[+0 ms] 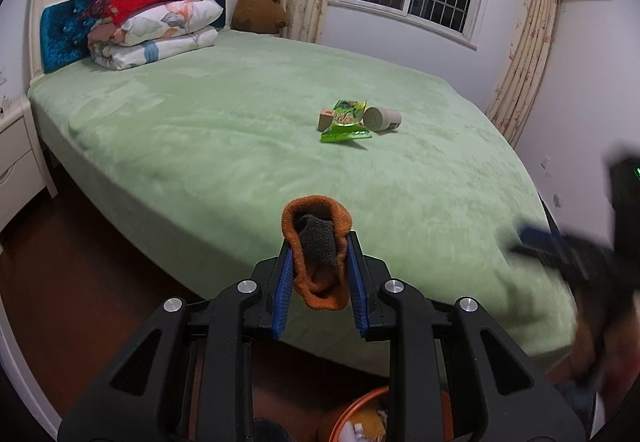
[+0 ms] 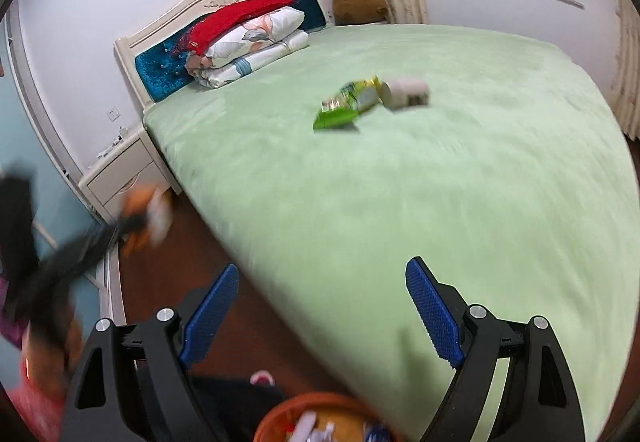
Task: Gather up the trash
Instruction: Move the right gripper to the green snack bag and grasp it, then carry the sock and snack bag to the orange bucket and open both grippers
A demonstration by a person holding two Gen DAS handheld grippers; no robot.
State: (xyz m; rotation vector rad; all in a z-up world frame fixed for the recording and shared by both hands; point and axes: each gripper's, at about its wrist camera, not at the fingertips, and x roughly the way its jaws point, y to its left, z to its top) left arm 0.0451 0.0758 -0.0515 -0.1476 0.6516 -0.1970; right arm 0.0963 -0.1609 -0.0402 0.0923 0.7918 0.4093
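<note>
My left gripper point(image 1: 318, 242) is shut on an orange knit sock point(image 1: 318, 262) with a grey piece inside, held above the bed's near edge. It shows blurred at the left of the right wrist view point(image 2: 138, 217). On the green bed point(image 1: 240, 129) lie a green snack wrapper point(image 1: 346, 121), a beige cup on its side point(image 1: 382, 118) and a small tan block point(image 1: 326, 119). The wrapper point(image 2: 348, 103) and cup point(image 2: 406, 91) also show in the right wrist view. My right gripper point(image 2: 320, 282) is open and empty over the bed's corner. An orange trash bin point(image 2: 316, 418) with litter sits below both grippers, also at the bottom of the left wrist view point(image 1: 360, 418).
Folded quilts and a red pillow point(image 1: 156, 21) lie at the headboard. A brown plush toy point(image 1: 260, 3) sits in the corner. A white nightstand point(image 1: 16, 157) stands left of the bed. Dark wood floor point(image 1: 80, 262) runs along the bed.
</note>
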